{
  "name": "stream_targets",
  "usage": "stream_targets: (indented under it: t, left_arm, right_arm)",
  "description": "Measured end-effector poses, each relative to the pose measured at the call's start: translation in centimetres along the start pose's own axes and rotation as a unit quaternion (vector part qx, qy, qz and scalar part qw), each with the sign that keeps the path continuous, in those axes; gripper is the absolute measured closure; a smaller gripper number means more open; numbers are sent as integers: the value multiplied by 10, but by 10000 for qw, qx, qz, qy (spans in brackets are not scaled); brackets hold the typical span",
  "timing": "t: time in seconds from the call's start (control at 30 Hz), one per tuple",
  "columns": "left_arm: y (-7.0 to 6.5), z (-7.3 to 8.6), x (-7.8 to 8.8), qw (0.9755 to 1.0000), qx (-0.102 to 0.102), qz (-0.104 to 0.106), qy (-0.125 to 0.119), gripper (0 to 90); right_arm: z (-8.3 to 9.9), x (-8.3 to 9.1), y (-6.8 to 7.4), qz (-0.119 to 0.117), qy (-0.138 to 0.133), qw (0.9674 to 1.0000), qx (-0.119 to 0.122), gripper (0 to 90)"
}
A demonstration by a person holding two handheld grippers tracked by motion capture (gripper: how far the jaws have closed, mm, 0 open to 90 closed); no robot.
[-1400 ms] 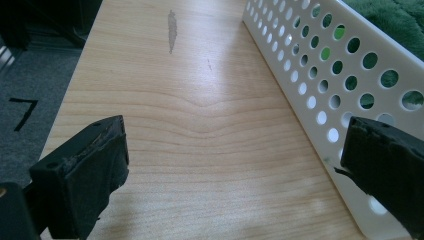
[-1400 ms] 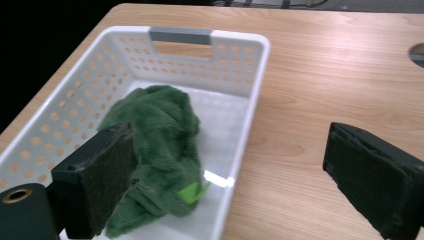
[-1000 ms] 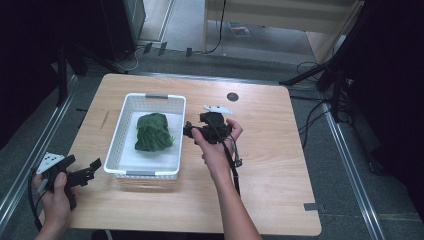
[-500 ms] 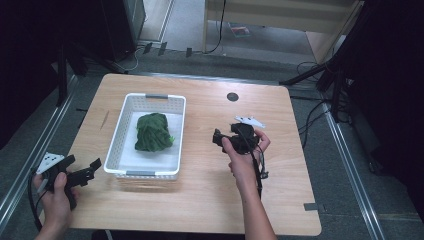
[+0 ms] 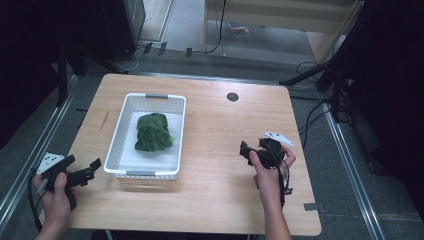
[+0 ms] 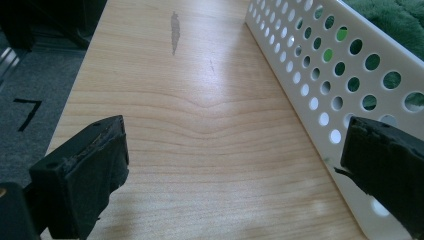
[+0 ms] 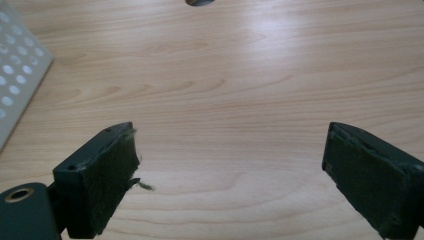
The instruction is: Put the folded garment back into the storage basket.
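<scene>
Cloth (image 5: pixel 154 132), dark green and bunched, lies in the far half of a white perforated basket (image 5: pixel 122 132) on the left part of the wooden counter (image 5: pixel 215 200).

At the far left, a hand (image 5: pixel 52 192) at the counter's near-left corner holds the left gripper (image 5: pixel 87 172), which points right at the basket's near-left corner. Its jaws stand wide apart with nothing between them. In the left gripper view the left pad (image 6: pixel 97 170) hangs over bare wood, and the right pad (image 6: pixel 387 170) sits just beside the basket's holed side wall (image 6: pixel 320 75), with green cloth (image 6: pixel 395 20) showing over the rim and through the holes. A dark streak (image 6: pixel 175 30) marks the wood farther ahead.

A small round hole (image 5: pixel 232 96) sits in the counter near its far edge, right of the basket.

To the right, well apart from the basket, another hand (image 5: pixel 267 172) holds the right gripper (image 5: pixel 245 150) above bare wood, pointing left. Its jaws are also spread wide and hold nothing. In the right gripper view the 2 pads (image 7: pixel 107 177) frame plain wood grain, a corner of the basket (image 7: pixel 17 75) shows at the left edge, and the hole (image 7: pixel 200 2) lies at the top edge. A few green fibres cling to the left pad.
</scene>
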State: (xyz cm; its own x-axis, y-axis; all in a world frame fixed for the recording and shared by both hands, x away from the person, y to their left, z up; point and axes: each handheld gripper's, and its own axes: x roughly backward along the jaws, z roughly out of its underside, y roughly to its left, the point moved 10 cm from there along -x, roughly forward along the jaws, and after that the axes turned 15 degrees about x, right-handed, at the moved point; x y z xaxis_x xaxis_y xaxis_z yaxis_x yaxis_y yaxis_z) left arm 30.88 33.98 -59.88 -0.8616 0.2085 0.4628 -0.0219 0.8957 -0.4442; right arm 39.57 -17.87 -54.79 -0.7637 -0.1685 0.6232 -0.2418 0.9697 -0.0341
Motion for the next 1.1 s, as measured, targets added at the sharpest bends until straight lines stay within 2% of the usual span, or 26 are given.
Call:
stream_targets:
  t: [0.33,0.57,0.9,0.97,1.03,1.1]
  left_arm:
    - [0,0,0,10000,-24,-26,-9,0]
    - [0,0,0,10000,-36,-40,-19,0]
    - [-1,0,-1,10000,-76,-53,3,0]
    - [-1,0,-1,10000,-78,-59,-8,0]
    - [-1,0,-2,9999,-106,-77,-8,0]
    - [-1,0,-2,9999,-123,-104,8,0]
  right_arm:
    - [33,10,-42,164,-64,9998,-96,81]
    - [63,15,-67,229,-44,9997,-67,81]
    - [91,32,-101,360,-79,9993,-26,81]
    - [97,35,-107,369,-112,9992,-64,81]
    - [101,36,-111,288,-172,9991,-249,80]
    - [100,37,-113,269,-251,9989,-283,80]
